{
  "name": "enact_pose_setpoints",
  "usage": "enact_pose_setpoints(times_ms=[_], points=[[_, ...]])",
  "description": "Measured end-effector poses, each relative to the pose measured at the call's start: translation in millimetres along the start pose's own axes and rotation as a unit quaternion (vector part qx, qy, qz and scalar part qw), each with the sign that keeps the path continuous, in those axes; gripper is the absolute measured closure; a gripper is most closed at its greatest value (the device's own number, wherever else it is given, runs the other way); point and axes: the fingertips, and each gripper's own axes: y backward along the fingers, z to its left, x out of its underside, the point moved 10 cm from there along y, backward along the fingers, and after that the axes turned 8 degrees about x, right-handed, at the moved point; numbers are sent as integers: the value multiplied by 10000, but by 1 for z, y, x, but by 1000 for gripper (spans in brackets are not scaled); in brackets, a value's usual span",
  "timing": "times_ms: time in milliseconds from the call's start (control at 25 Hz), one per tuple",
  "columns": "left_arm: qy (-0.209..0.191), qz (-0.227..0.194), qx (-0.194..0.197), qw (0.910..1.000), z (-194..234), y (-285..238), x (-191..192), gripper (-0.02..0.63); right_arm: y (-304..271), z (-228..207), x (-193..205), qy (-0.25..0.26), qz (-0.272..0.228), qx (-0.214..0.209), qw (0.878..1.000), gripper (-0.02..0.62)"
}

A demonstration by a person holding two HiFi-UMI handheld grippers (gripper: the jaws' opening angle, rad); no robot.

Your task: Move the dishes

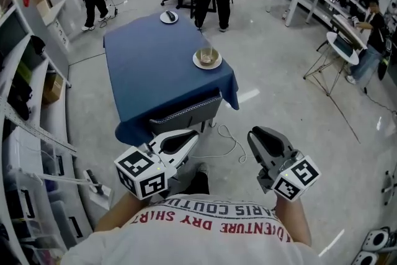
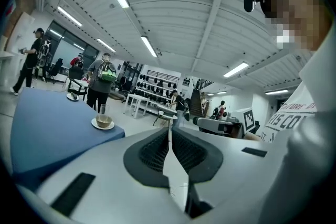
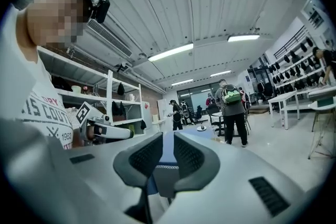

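**Dishes ahead of two empty claws**

A saucer with a glass (image 1: 206, 59) sits on the blue counter (image 1: 149, 65), well ahead of both claws. A second plate (image 1: 169, 17) lies beyond it (far edge). The left claw (image 1: 188, 138) is pressed together; the right claw (image 1: 262, 135) is slightly spread.

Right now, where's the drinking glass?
In the head view, the glass stands on a saucer at the right edge of the blue table, nearer to the person than the far plate.
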Motion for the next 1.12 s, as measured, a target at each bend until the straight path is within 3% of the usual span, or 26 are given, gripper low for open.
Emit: enact_pose_setpoints(times_ms=[440, 840, 1120], points=[[270, 66, 76, 9996, 128, -59, -61, 565, -115, -79, -29, -24, 134, 132, 9998, 326], [348, 6, -55, 9994, 221, -88, -81, 565, -200, -125, -32, 168, 191, 475, 9985, 231], [421, -71, -126, 9990, 258, -90, -85, 565, -236, -138, -33, 360, 297, 531, 9975, 213]])
